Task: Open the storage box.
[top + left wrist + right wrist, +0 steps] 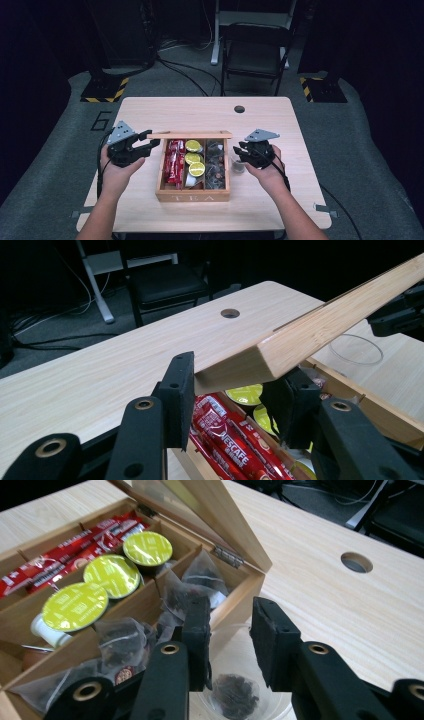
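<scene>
A pale wooden table (150, 112) carries a wooden tea box (193, 195) with three compartments: red coffee stick sachets (173, 161) on its left, yellow-green foil-topped capsules (193, 158) in the middle, clear pyramid tea bags (192, 582) on its right. A black folding chair (255, 50) stands on the floor beyond the table. The box's hinged wooden lid (320, 322) is raised, tilted over the compartments. The left gripper (235, 390) has its jaws clamped on the lid's corner edge. Just beside the box's right wall sits a small clear glass cup (240, 692) with a dark tea bag (235, 690) in it. The right gripper (230, 630) hangs above the cup, jaws partly apart, nothing between them.
</scene>
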